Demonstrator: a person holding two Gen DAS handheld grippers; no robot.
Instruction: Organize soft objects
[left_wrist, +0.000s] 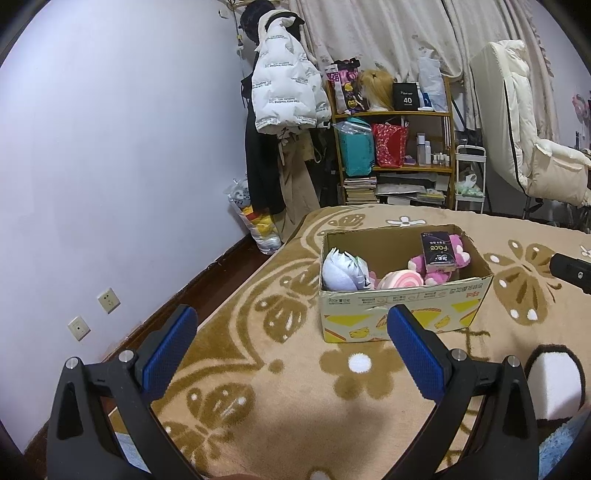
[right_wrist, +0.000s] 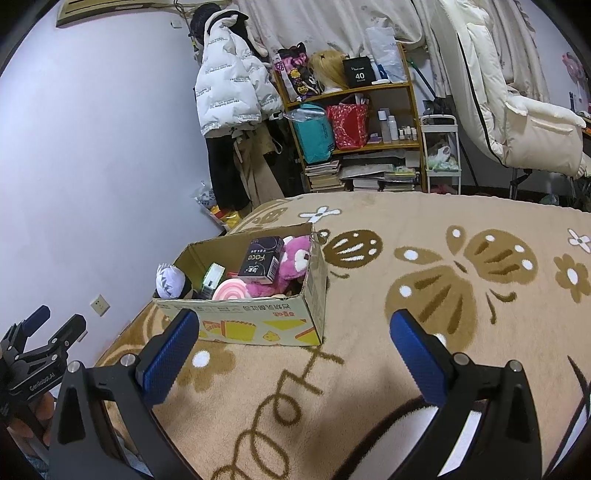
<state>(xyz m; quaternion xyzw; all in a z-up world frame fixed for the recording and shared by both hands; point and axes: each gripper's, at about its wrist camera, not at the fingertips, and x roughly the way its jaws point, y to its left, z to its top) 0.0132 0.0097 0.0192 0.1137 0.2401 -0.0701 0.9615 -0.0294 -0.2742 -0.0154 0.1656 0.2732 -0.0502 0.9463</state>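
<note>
A cardboard box (left_wrist: 406, 308) (right_wrist: 258, 317) stands on the tan blanket. Inside it lie a pink plush toy (left_wrist: 460, 254) (right_wrist: 293, 264), a dark tissue pack (left_wrist: 437, 251) (right_wrist: 260, 260), a pink striped roll-shaped toy (left_wrist: 400, 281) (right_wrist: 229, 291) and a white-grey plush (left_wrist: 341, 271) (right_wrist: 168, 282). My left gripper (left_wrist: 291, 321) hovers open in front of the box, nothing between its blue pads. Further right, my right gripper (right_wrist: 293, 325) is open too, empty, near the box's front right corner. The left gripper (right_wrist: 48, 325) also shows at the right wrist view's left edge, with a hand (right_wrist: 35, 413) under it.
The blanket (right_wrist: 443, 295) with brown butterfly and flower patterns covers the bed. Past the bed stand a wooden shelf (left_wrist: 395, 147) full of bags and books, hanging coats (left_wrist: 284, 88), and a white padded chair (left_wrist: 535, 147). A lavender wall (left_wrist: 110, 147) runs along the left.
</note>
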